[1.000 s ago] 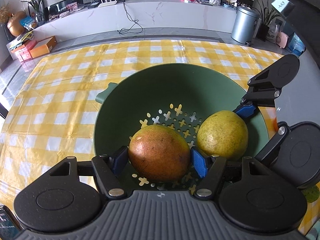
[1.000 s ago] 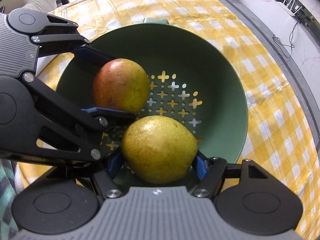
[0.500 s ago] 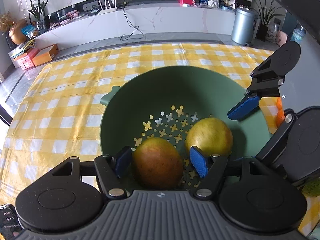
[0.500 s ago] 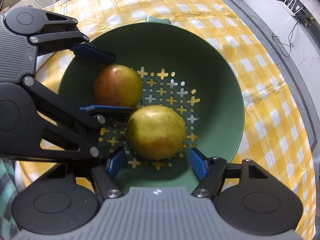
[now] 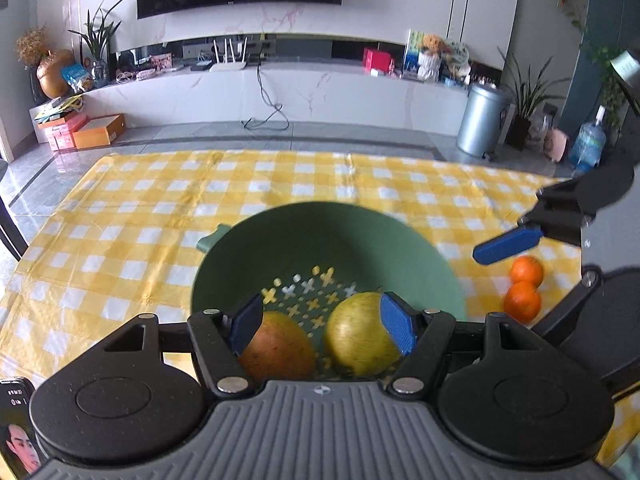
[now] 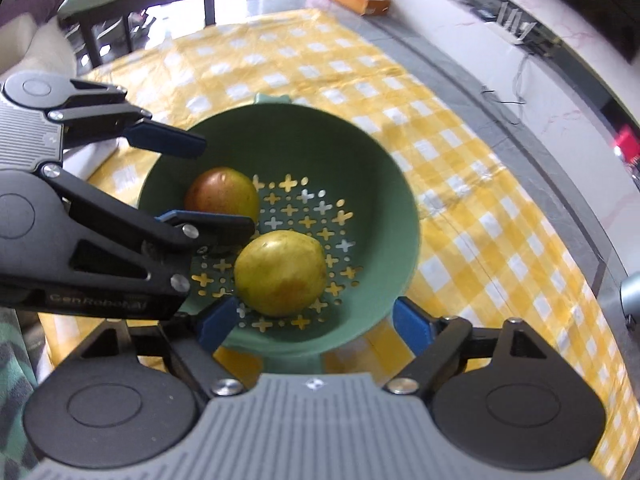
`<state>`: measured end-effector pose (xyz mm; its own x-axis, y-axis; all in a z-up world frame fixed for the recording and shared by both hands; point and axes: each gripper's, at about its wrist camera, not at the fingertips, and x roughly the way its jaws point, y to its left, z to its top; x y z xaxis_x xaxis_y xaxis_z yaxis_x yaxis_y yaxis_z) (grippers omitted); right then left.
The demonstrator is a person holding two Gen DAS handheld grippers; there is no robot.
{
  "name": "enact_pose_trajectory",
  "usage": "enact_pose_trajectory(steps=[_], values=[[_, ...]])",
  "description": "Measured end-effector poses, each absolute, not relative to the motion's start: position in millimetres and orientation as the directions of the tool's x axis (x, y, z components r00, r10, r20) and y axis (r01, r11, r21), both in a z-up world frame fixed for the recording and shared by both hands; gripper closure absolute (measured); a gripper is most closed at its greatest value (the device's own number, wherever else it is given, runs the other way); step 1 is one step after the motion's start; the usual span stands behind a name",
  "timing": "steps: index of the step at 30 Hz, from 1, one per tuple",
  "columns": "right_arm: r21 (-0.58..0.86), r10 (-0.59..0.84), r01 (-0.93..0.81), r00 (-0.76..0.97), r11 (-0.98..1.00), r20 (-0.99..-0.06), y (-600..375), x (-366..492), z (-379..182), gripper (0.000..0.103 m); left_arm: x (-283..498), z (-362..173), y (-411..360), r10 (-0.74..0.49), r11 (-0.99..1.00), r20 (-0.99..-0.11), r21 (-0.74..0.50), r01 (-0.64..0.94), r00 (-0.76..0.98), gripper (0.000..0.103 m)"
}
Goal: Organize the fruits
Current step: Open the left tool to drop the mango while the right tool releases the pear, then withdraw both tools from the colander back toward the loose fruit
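Observation:
A green colander bowl (image 5: 360, 236) (image 6: 384, 184) stands on the yellow checked tablecloth. In it lie a red-orange mango (image 5: 276, 352) (image 6: 222, 196) and a yellow-green mango (image 5: 360, 334) (image 6: 280, 272), side by side. My left gripper (image 5: 322, 326) is open and empty, raised above the bowl's near side. It also shows in the right wrist view (image 6: 188, 184). My right gripper (image 6: 316, 326) is open and empty, above the bowl's near rim. One of its blue fingers (image 5: 508, 244) shows in the left wrist view.
Two oranges (image 5: 524, 286) lie on the cloth to the right of the bowl. The tablecloth (image 5: 160, 216) stretches left and beyond the bowl. A chair (image 6: 120, 12) stands past the table's far edge in the right wrist view.
Both grippers opened and let go of their mangoes, which now lie in the bowl. Both grippers have risen and pulled back from the bowl.

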<state>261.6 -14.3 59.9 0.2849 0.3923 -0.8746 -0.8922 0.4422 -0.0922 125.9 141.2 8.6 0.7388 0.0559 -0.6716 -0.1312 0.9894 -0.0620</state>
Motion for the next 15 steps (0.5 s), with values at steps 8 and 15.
enact_pose_trajectory(steps=[8,15], values=[[-0.019,0.444,-0.736,0.429,0.677,-0.786,-97,250,73,0.019,119,24,95,-0.031,0.995,-0.610,-0.094,-0.034,0.792,0.024],[0.025,0.398,-0.542,0.583,0.840,-0.708,-180,235,69,0.019,122,15,55,-0.152,0.985,-0.596,-0.159,0.070,0.788,0.024]])
